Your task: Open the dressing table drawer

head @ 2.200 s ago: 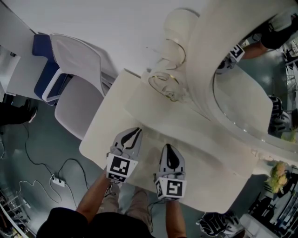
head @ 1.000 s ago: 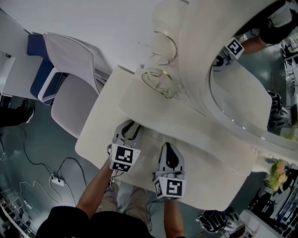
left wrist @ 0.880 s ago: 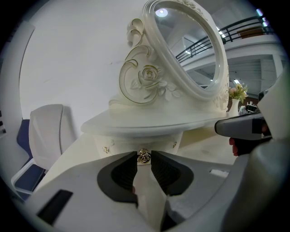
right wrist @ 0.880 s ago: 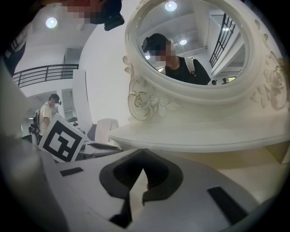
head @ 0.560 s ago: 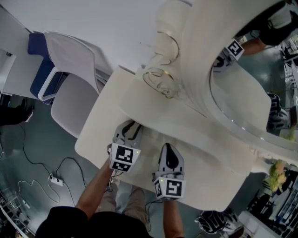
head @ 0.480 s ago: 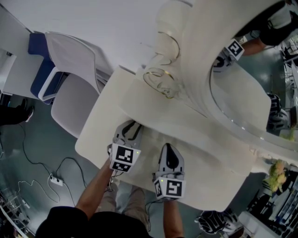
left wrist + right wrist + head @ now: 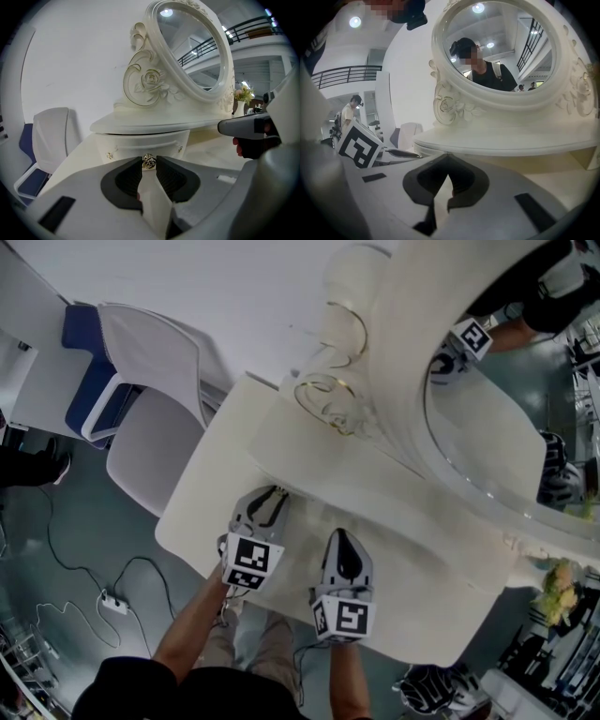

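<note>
The cream dressing table (image 7: 394,568) carries a raised shelf (image 7: 154,123) with a small curved drawer (image 7: 136,144) under it. A gold knob (image 7: 149,161) sits in the middle of the drawer front. My left gripper (image 7: 149,162) is shut on that knob, one fingertip on each side. In the head view the left gripper (image 7: 273,495) reaches under the shelf edge, which hides the drawer. My right gripper (image 7: 340,538) rests over the tabletop beside it, apart from the drawer. Its jaws (image 7: 448,155) are shut on nothing.
An oval mirror (image 7: 506,418) in an ornate frame with gold scrollwork (image 7: 328,395) rises behind the shelf. A white chair (image 7: 155,418) stands left of the table, and cables (image 7: 112,596) lie on the floor below it. A person's arms hold both grippers.
Since the earliest frame the left gripper has edged forward to the drawer front and its jaws look narrower. Over the last second neither gripper has visibly moved.
</note>
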The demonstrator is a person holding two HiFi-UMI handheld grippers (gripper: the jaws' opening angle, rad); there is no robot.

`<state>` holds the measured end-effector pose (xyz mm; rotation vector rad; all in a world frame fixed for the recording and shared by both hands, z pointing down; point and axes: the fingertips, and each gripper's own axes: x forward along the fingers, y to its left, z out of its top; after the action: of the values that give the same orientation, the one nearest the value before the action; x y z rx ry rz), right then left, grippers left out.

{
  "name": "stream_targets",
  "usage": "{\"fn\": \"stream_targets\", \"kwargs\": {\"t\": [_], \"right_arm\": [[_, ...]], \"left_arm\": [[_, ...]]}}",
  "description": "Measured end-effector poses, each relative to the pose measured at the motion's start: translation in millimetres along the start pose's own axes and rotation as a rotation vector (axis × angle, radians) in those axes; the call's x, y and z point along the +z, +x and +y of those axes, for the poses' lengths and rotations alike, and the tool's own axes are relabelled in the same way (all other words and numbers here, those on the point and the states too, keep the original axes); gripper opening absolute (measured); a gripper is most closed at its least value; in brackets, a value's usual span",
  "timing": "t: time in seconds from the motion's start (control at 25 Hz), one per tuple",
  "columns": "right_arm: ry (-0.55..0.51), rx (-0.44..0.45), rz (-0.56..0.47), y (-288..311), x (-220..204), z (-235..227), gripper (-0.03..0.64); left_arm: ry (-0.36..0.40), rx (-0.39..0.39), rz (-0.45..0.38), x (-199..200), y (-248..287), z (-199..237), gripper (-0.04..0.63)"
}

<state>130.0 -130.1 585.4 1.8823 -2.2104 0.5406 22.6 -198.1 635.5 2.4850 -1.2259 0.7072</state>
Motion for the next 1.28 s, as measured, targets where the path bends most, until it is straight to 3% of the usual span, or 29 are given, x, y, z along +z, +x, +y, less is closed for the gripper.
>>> {"fn": "stream_targets", "kwargs": {"t": [1.28], "right_arm": [[0.013,0.012,-0.029,-24,-1,27,-0.002]], "left_arm": [[-0.003,0.002,0.024,-29,-42,-7,0.094]]}}
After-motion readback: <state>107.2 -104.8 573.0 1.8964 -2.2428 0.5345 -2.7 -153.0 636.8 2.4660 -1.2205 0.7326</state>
